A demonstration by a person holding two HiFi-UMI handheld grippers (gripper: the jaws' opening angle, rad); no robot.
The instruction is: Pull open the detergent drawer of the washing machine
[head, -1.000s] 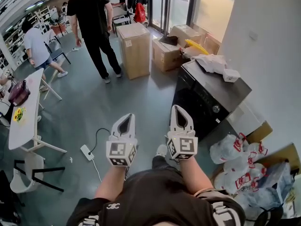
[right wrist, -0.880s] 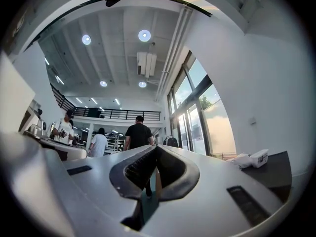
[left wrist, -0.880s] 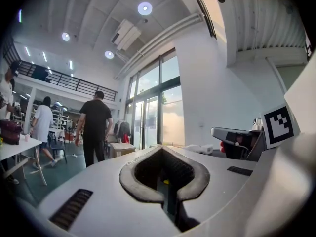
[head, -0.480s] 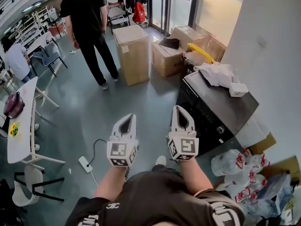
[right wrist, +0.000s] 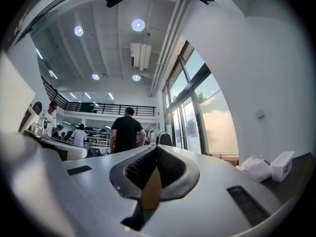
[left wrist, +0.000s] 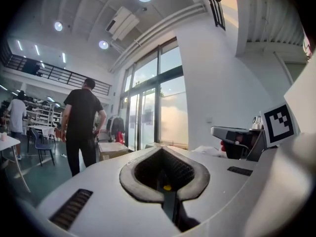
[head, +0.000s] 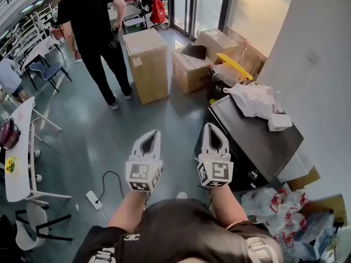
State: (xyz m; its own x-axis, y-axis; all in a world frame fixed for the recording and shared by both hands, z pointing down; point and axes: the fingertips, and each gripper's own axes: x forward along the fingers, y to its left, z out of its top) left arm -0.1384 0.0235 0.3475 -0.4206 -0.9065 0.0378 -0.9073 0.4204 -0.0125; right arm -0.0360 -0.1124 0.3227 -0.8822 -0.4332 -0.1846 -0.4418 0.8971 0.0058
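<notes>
Head view: the washing machine (head: 253, 142) stands just right of the closed, empty right hand-held gripper (head: 211, 129).

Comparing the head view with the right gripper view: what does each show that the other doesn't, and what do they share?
Head view only: the washing machine's front, cardboard boxes, a power strip on the floor, and left gripper and right gripper side by side. Right gripper view only: ceiling lights, an air-conditioning unit, and that gripper's fingers together. Both: the person in black and the white box on the machine's top.
</notes>
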